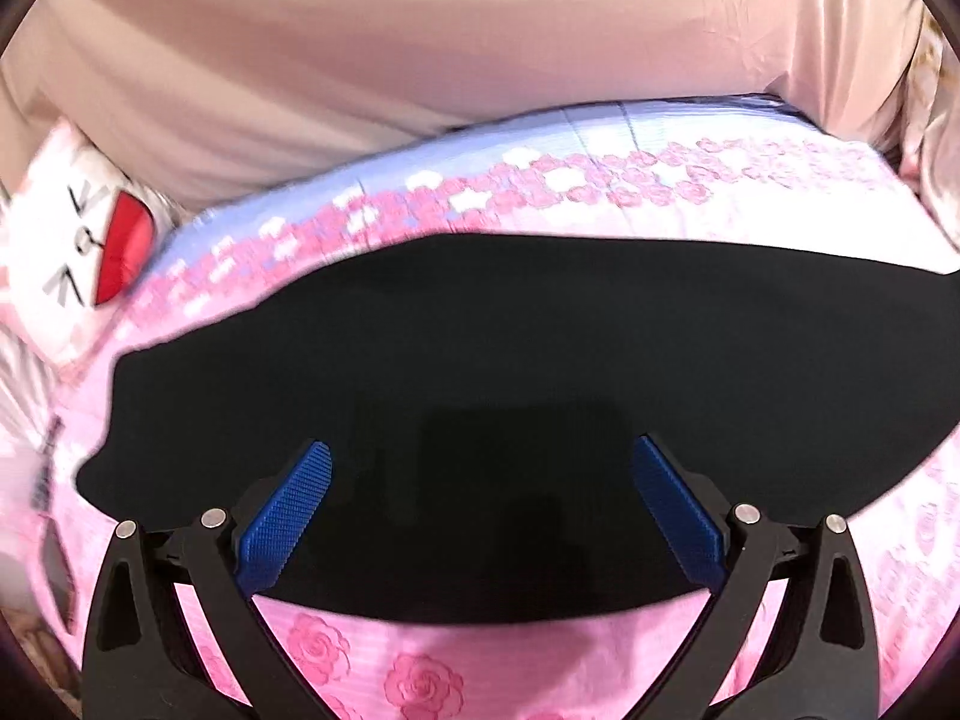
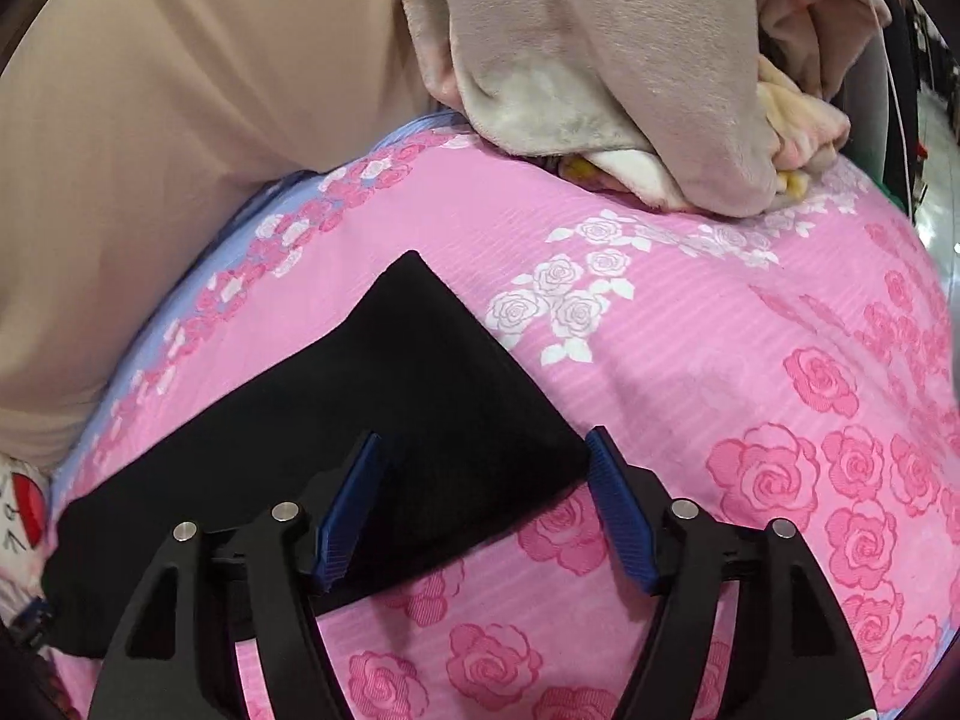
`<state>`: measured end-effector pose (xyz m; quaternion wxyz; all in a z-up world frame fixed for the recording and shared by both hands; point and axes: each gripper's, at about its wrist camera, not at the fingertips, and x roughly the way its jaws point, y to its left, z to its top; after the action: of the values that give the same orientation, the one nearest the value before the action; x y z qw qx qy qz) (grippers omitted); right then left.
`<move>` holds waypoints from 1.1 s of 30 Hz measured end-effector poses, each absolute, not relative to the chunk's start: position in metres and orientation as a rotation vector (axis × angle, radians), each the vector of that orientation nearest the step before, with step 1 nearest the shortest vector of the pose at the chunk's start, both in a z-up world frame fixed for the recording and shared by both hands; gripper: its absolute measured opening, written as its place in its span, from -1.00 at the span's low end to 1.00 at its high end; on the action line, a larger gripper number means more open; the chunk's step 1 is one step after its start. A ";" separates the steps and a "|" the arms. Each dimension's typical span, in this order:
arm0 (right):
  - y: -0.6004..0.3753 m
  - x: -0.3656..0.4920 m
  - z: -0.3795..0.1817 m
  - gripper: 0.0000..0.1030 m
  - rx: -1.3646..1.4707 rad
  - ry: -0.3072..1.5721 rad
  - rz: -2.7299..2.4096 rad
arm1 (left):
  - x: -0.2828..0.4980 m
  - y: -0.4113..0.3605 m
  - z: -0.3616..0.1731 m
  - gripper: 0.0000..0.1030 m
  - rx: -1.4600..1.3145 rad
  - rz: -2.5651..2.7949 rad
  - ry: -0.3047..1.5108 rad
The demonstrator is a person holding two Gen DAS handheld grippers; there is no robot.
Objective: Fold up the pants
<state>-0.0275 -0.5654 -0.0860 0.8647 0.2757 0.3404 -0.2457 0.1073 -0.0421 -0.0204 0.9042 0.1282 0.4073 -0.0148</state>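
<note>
Black matte pants (image 1: 510,372) — folded flat into a smooth band with a pointed corner — are laid on a pink rose-print bedsheet (image 2: 750,360). Left gripper (image 1: 480,456) and right gripper (image 2: 483,444), with ribbed blue pads, are held spread above the cloth, nothing grasped.

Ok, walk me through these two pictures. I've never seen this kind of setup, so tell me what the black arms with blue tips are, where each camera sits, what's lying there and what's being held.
No robot here: a person holds a two-finger gripper in each hand, and each carries a wide-angle camera looking along its fingers. One picture comes from the left gripper, the other from the right gripper. The blue parts are the finger pads. Black pants lie flat on a pink rose-print bedsheet. A beige blanket is heaped at the far end. Both grippers are open, over the pants' near edge, holding nothing.
</note>
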 end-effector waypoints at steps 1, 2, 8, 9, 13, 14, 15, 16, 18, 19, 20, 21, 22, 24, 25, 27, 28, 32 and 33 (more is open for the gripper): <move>-0.564 -0.022 -0.086 -0.03 0.564 0.724 -0.524 | 0.108 -0.045 -0.019 0.91 0.280 -0.019 0.829; -0.564 -0.022 -0.086 -0.21 0.562 0.729 -0.526 | 0.109 -0.048 -0.019 0.91 0.291 -0.012 0.823; -0.565 -0.021 -0.088 -0.67 0.679 0.679 -0.475 | 0.110 -0.056 -0.018 0.91 0.320 0.005 0.814; -0.562 -0.022 -0.084 -0.67 0.681 0.665 -0.471 | 0.111 -0.056 -0.019 0.91 0.315 0.004 0.818; -0.544 -0.021 -0.059 -0.67 0.684 0.617 -0.415 | 0.110 -0.050 -0.021 0.91 0.305 0.011 0.830; -0.535 -0.018 -0.050 -0.67 0.668 0.610 -0.393 | 0.109 -0.049 -0.022 0.91 0.301 0.014 0.832; -0.526 -0.015 -0.042 -0.67 0.657 0.605 -0.371 | 0.109 -0.046 -0.022 0.91 0.293 0.015 0.835; -0.517 -0.010 -0.033 -0.67 0.645 0.600 -0.347 | 0.108 -0.044 -0.022 0.91 0.288 0.015 0.836; -0.498 -0.002 -0.018 -0.67 0.618 0.588 -0.307 | 0.106 -0.038 -0.023 0.91 0.273 0.015 0.836; -0.487 0.004 -0.010 -0.67 0.606 0.581 -0.280 | 0.105 -0.035 -0.023 0.91 0.270 0.016 0.836; -0.478 0.008 -0.004 -0.67 0.598 0.578 -0.255 | 0.104 -0.030 -0.023 0.91 0.263 0.017 0.835; -0.466 0.015 0.003 -0.67 0.588 0.573 -0.223 | 0.103 -0.027 -0.023 0.91 0.258 0.018 0.835; -0.452 0.022 0.011 -0.67 0.574 0.570 -0.194 | 0.102 -0.020 -0.022 0.91 0.247 0.019 0.833; -0.417 0.041 0.029 -0.67 0.527 0.562 -0.125 | 0.100 -0.010 -0.022 0.91 0.230 0.022 0.833; -0.401 0.049 0.036 -0.67 0.512 0.559 -0.092 | 0.099 -0.003 -0.021 0.91 0.218 0.026 0.832; -0.370 0.066 0.048 -0.67 0.480 0.554 -0.033 | 0.097 0.011 -0.020 0.91 0.195 0.035 0.832; -0.358 0.073 0.052 -0.67 0.466 0.556 -0.012 | 0.096 0.021 -0.020 0.91 0.177 0.041 0.834; -0.304 0.101 0.059 -0.67 0.405 0.576 0.074 | 0.092 0.051 -0.020 0.91 0.133 0.062 0.836; -0.292 0.107 0.057 -0.67 0.395 0.586 0.096 | 0.091 0.057 -0.020 0.91 0.125 0.067 0.835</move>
<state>0.1069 -0.2921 0.0574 0.9371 0.1933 0.2870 0.0469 0.0905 0.0573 -0.0200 0.9117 0.0609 0.4050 0.0327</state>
